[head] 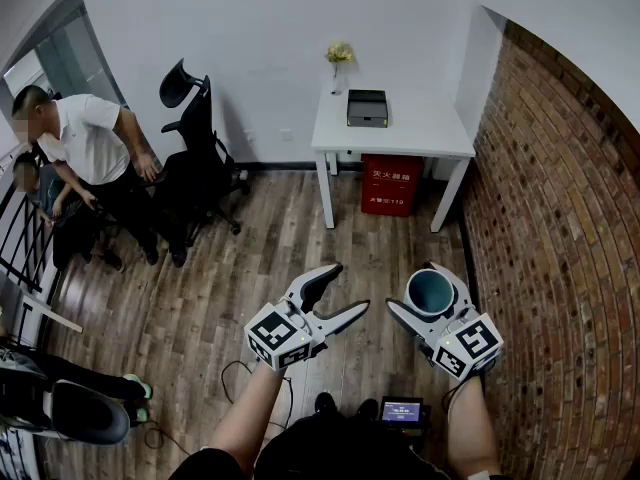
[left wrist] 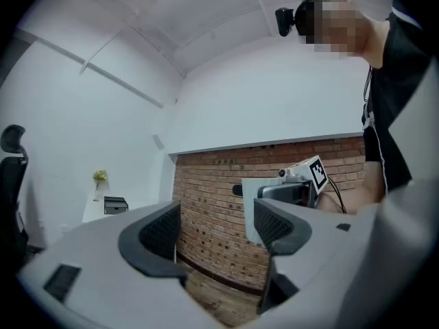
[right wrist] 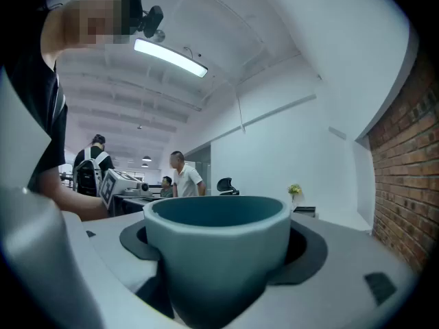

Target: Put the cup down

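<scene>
A teal cup (head: 431,293) stands upright between the jaws of my right gripper (head: 432,296), which is shut on it in the air above the wooden floor. In the right gripper view the cup (right wrist: 218,249) fills the middle, with the dark pads (right wrist: 302,252) pressed against its sides. My left gripper (head: 338,291) is held beside it at the left, open, with nothing between its fingers (left wrist: 158,233). The left gripper view looks toward the brick wall and shows the right gripper's marker cube (left wrist: 315,173).
A white table (head: 392,128) with a black box (head: 367,108) and a small flower vase (head: 338,63) stands ahead by the wall, a red box (head: 391,184) under it. A brick wall (head: 560,268) runs along the right. A black office chair (head: 195,158) and people (head: 90,168) are at the left.
</scene>
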### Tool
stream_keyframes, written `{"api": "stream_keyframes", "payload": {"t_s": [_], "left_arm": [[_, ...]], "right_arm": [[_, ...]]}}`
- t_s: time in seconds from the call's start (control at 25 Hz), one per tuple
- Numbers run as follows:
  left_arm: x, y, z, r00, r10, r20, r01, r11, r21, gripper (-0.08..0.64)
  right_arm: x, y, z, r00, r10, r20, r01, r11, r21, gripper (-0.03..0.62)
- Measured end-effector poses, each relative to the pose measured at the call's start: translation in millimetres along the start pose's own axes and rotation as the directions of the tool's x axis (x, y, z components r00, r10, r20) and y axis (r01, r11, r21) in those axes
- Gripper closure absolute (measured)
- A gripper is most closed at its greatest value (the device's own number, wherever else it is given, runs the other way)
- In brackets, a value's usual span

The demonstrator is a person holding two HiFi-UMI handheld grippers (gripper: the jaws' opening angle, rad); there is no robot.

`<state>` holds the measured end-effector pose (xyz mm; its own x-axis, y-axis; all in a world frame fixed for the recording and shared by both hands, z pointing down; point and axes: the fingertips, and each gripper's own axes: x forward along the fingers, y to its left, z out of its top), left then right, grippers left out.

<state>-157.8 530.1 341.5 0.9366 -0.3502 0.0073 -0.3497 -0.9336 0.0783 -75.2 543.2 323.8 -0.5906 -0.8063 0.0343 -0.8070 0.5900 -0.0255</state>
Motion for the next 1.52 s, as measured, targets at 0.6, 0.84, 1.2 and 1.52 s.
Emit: {"api": "stream_keyframes", "payload": {"t_s": [0.6,0.84,1.2,1.52], "left_arm": [[6.6,7.9,-2.5,1.000,-0.018,-0.014,0.018,1.000,-0.008,0.231],[13.5,5.5,-5.1,1.000,-0.018,-0.016,0.018,1.000,-0.011,0.231],[43.6,-2.2,-4.5,1.000,-0.001,-0.014,0.001,1.000,-0.005,0.232],[65.5,-6.2,-12.5,1.000,0.028,-0.015,-0.028,1.000,-0.011,0.231]], "right_arm": [[5.7,-4.7,-1.1,1.000,-0.004,-0.001,0.004,1.000,0.010,0.170],[1.8,-9.3,-1.6,1.000,-0.007,-0.008,0.007,1.000,0.002,0.170],[-16.0,-37.7,-2.2,1.000,-0.002,-0.002,0.002,1.000,0.004,0.170],[-31.0,-63.4,-9.0,1.000,0.013,-0.001,-0.013,1.000,0.021,0.170]]}}
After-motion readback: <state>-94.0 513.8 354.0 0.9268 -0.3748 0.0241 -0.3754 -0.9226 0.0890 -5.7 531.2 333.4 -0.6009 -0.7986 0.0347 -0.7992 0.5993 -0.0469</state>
